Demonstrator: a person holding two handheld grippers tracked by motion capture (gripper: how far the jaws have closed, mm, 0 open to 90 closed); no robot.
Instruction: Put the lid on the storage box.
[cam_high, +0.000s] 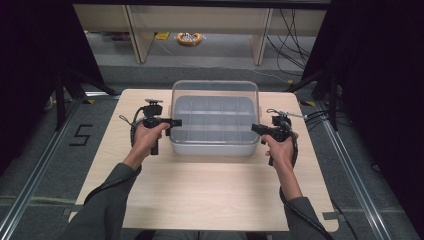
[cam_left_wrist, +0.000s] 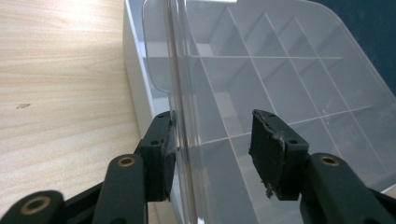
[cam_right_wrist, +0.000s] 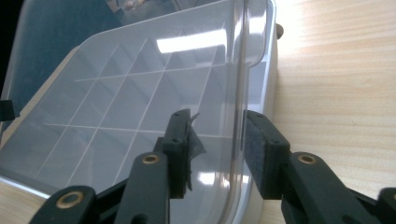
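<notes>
1. A clear plastic organiser box (cam_high: 214, 120), divided inside into a grid of small compartments, sits on a pale wooden surface (cam_high: 210, 190), toward its far edge and about centred between the sides.
2. The box's transparent lid (cam_high: 215, 92) is raised, standing up from the rear of the box.
3. The left gripper (cam_high: 172, 122) is held in the person's left hand (cam_high: 146, 137) at the box's left side. In the left gripper view its fingers (cam_left_wrist: 161, 156) are spread apart, one on each side of the lid's clear edge (cam_left_wrist: 180, 116); the outer one is touching or nearly touching that edge, the inner one stands clear of it.
4. The right gripper (cam_high: 256, 128) is held in the right hand (cam_high: 281, 147) at the box's right side. In the right gripper view its fingers (cam_right_wrist: 261, 154) are likewise parted and straddle the lid's edge (cam_right_wrist: 238, 93), not clamped on it.
5. Beyond the box, past the surface's far edge, a yellow ring-shaped object (cam_high: 189, 38) lies on the floor.
</notes>
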